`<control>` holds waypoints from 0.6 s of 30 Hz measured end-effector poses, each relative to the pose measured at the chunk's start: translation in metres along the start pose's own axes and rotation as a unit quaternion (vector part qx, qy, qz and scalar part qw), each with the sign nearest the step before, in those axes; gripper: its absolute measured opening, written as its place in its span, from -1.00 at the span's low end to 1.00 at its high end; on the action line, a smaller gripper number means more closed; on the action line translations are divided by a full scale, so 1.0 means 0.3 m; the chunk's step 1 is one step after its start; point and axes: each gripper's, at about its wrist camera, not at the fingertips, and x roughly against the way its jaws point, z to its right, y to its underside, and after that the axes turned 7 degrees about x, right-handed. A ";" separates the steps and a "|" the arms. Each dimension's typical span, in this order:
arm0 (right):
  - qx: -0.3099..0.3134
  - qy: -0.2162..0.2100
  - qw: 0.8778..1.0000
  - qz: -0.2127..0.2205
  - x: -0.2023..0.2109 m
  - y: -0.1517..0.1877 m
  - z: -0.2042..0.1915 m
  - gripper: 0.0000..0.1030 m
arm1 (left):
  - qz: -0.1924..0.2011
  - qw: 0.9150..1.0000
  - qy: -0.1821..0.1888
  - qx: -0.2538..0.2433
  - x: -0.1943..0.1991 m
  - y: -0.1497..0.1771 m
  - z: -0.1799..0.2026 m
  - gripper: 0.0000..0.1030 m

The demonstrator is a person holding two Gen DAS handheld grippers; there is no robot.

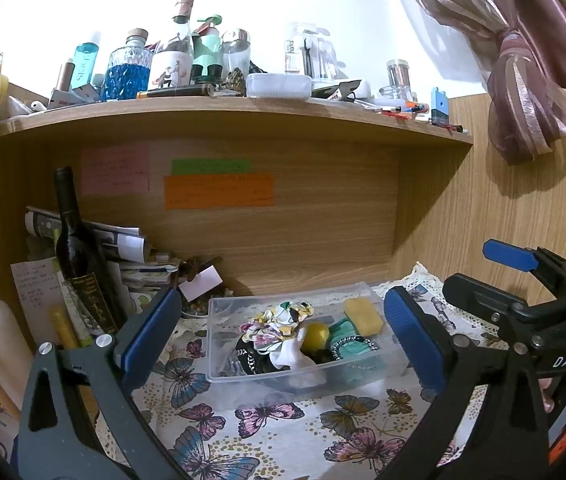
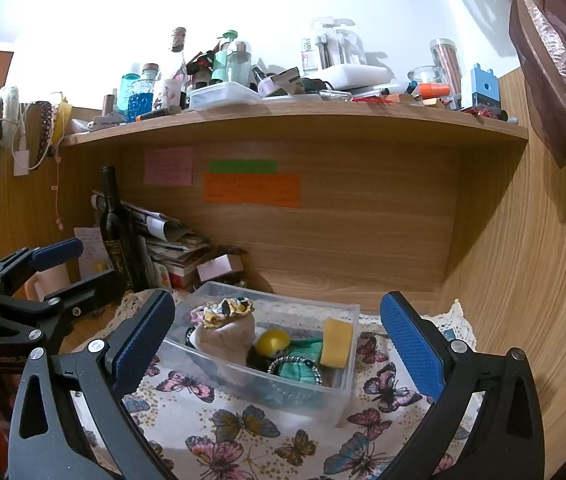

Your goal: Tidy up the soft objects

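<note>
The bin (image 1: 219,344) you're filling sits low in the centre of both views, a clear plastic box on the butterfly cloth (image 1: 267,416), in front of the wooden back panel. Its soft things lie heaped together. A floral scrunchie (image 1: 283,320) in yellow, white and pink tops the pile at the left. Under it you see a white sock (image 2: 223,336) and a dark banded piece (image 1: 251,360) that is too jumbled to name. A yellow ball (image 1: 315,335) rests in the middle, touching the sock. Beside it lies a teal cloth (image 2: 299,372) ringed by a beaded band (image 2: 295,360). A yellow sponge (image 1: 363,316) leans against the right wall of the bin.

Your left gripper (image 1: 283,344) is spread wide, its blue pads flanking the bin and holding nothing. Your right gripper (image 2: 279,344) is equally wide apart and empty, framing the bin from the other side. Each gripper also shows at the edge of the other's view.

A dark bottle (image 1: 77,248) stands at the left, against stacked papers.
</note>
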 end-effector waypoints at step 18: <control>0.003 0.000 1.000 -0.002 -0.004 0.009 -0.013 1.00 | -0.001 1.000 0.001 0.002 0.000 0.005 0.004 1.00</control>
